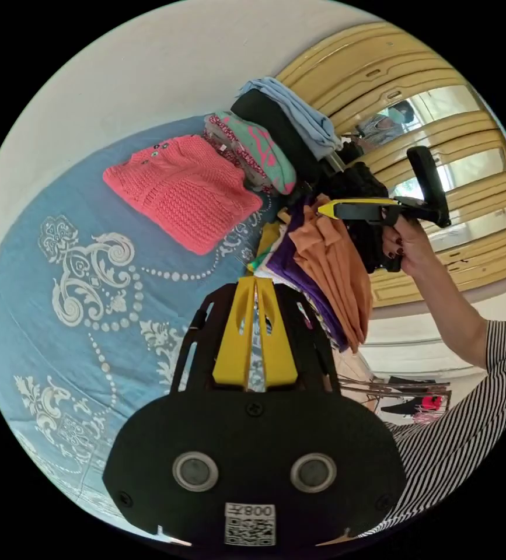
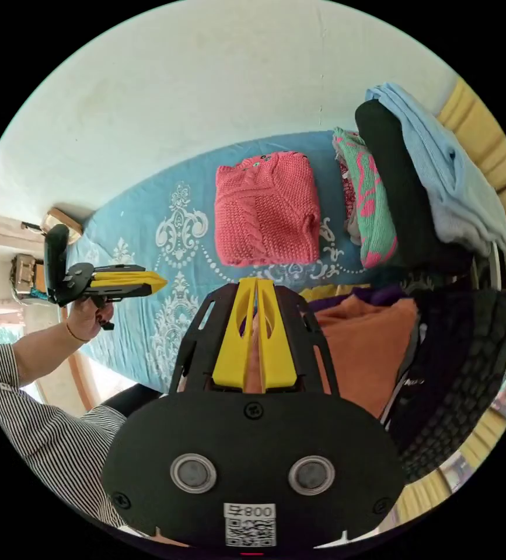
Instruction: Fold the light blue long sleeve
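**Both claws closed and empty, blue top on the stack**

In the left gripper view, the left gripper sits at the lower middle of the frame, its yellow jaws pressed together with nothing between them. Just past its tips lies the blue patterned bedspread. To the right of the tips hangs a heap of clothes with an orange garment on the outside and purple cloth under it. At the right of the frame a hand holds the right gripper, its jaws narrow and touching the heap's top without gripping it. A striped sleeve fills the lower right.

In the right gripper view, the right gripper also shows its jaws together and empty, with the orange garment just right of them. At the left edge the left gripper is seen in a hand, over the bedspread.

Farther off, a folded pink knitted sweater lies flat on the bedspread. Beyond it stands a stack of folded clothes; the light blue long sleeve lies at its upper right end, against a black garment. Yellow wardrobe doors close the background.
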